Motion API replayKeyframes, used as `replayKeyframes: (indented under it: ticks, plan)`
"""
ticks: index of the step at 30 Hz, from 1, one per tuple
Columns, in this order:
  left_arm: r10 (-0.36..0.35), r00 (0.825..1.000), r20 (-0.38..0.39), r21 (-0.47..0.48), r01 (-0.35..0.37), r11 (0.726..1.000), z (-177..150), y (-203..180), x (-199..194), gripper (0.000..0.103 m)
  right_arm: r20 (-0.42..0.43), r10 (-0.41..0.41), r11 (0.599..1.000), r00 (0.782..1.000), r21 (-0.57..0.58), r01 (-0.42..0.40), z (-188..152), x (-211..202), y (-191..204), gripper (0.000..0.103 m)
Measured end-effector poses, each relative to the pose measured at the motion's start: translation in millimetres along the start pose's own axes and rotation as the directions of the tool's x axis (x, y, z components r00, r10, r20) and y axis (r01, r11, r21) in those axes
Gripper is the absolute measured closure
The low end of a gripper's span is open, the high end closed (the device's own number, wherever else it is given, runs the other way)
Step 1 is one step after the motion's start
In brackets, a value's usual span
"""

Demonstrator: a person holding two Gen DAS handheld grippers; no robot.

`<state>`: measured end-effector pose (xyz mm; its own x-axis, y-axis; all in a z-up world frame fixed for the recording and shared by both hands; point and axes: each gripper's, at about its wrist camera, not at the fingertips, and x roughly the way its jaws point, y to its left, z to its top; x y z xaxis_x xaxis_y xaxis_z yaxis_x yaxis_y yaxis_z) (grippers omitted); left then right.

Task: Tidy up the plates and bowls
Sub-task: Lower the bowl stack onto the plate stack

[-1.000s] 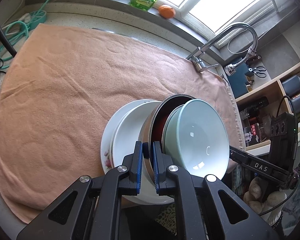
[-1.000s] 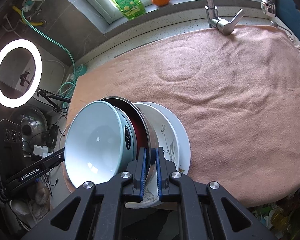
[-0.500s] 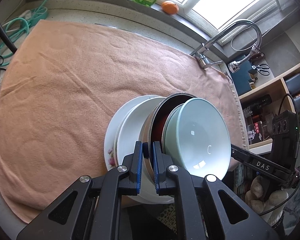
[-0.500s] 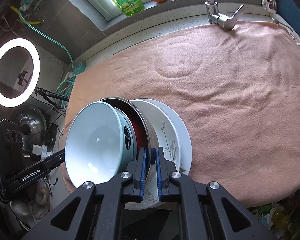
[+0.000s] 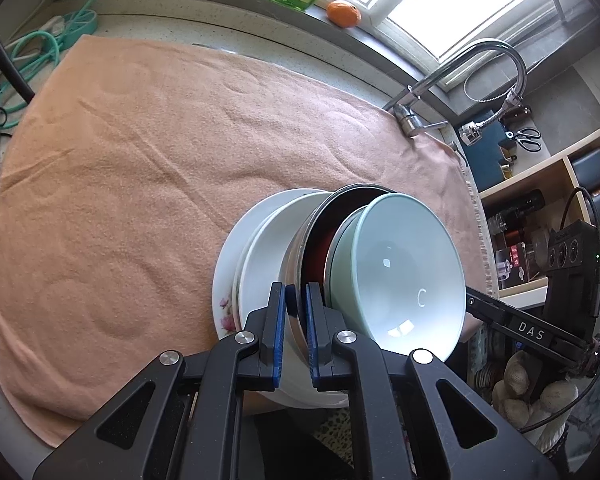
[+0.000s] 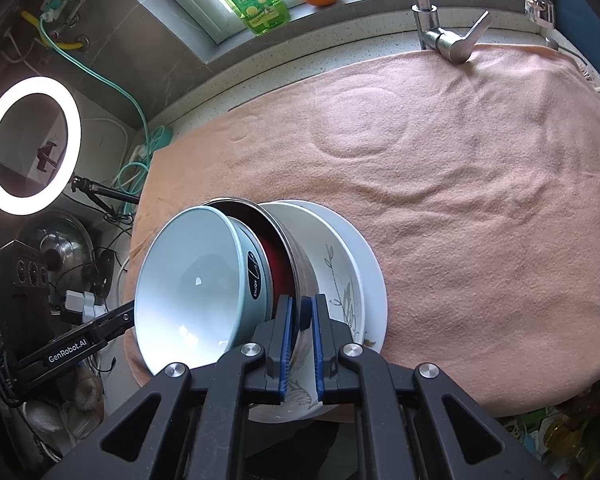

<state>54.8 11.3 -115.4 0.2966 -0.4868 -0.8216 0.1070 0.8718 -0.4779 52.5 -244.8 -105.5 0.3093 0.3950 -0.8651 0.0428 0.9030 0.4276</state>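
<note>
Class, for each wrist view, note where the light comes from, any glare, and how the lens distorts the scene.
Left wrist view: daylight from the blown-out window, small glints inside the pale green bowl, fisheye curving the towel edges. Right wrist view: ring light glaring white, window overexposed, dark vignette in the corners, sharp focus throughout.

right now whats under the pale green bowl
The pale green bowl nests in a steel bowl with a red inside, over white plates. The steel bowl's bottom is covered.
</note>
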Motion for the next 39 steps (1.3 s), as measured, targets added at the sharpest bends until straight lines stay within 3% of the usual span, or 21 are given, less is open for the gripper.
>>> replayKeyframes:
  ticks: [30, 39]
  plan:
    - [0.028, 0.999, 0.019, 0.045, -0.029, 0.999, 0.1, 0.7, 1.3, 0.089, 0.064, -0.052, 0.998, 0.997, -0.021, 0.053, -12.6, -4.2, 8.7, 0.090]
    - [0.036, 0.998, 0.045, 0.037, -0.037, 0.999, 1.3, 5.8, -7.0, 0.086, 0.084, -0.061, 0.998, 0.995, -0.026, 0.063, -14.3, -11.3, 8.1, 0.085]
